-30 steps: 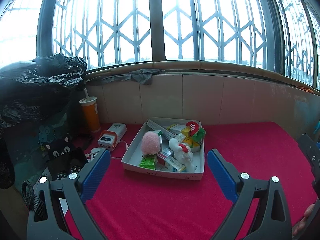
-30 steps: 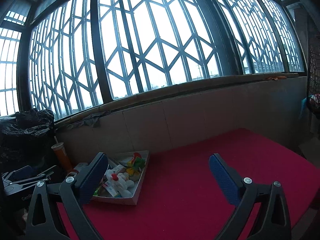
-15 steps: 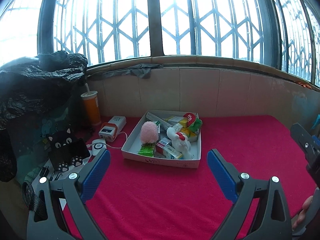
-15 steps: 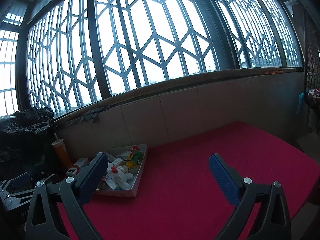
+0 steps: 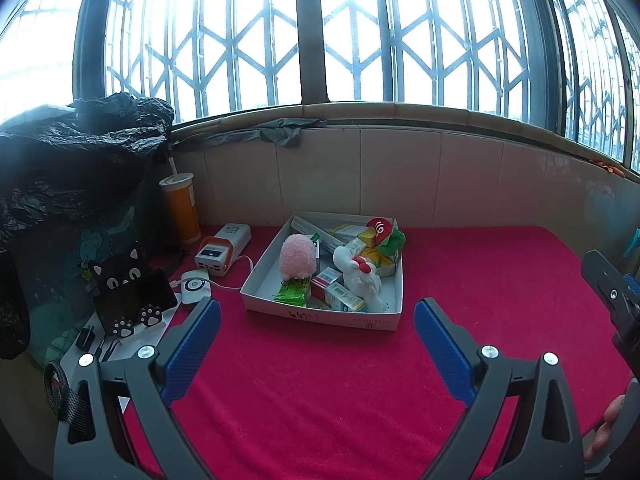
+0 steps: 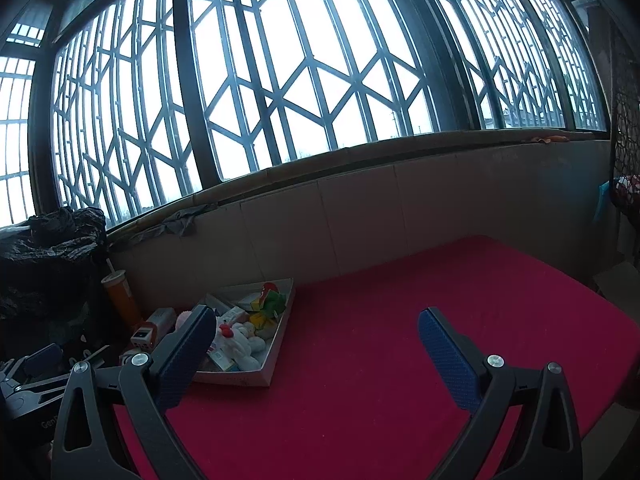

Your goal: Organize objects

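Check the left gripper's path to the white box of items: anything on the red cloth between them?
Nothing visible. The left gripper is open and empty, and only bare red cloth lies between its fingertips and the near wall of the box. The power bank and charger puck lie to the box's left, off that line.

A box [image 5: 320, 316] of toys sits on the table [image 5: 480, 280], cup [image 5: 182, 208] behind-left.
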